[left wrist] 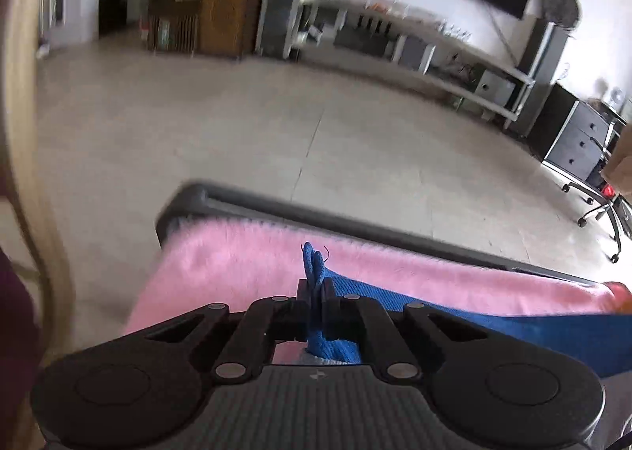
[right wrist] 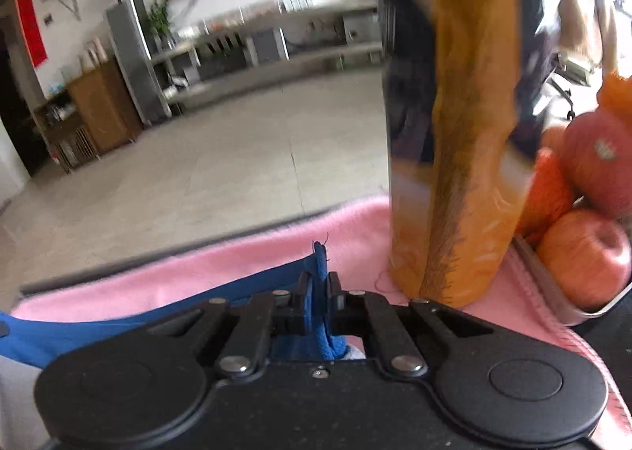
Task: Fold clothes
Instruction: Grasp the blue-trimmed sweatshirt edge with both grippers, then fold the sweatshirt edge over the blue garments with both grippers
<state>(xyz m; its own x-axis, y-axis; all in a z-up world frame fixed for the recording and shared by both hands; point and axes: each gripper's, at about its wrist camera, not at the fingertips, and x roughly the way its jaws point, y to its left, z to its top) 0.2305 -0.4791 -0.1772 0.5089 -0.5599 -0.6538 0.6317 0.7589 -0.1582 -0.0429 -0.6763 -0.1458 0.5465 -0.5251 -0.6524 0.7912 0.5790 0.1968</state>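
A blue knit garment (left wrist: 513, 321) hangs stretched between my two grippers above a pink fleece cloth (left wrist: 237, 268) that covers the table. My left gripper (left wrist: 315, 292) is shut on one corner of the blue garment, whose edge runs off to the right. In the right wrist view my right gripper (right wrist: 320, 286) is shut on another corner of the blue garment (right wrist: 158, 304), whose edge runs off to the left over the pink cloth (right wrist: 205, 272). Most of the garment is hidden below the grippers.
A tall shiny orange-patterned bottle (right wrist: 466, 134) stands on the pink cloth just right of my right gripper. A bowl of apples and oranges (right wrist: 584, 221) sits beyond it. The table's dark far edge (left wrist: 355, 225) borders open tiled floor (left wrist: 237, 126). Shelves line the far wall.
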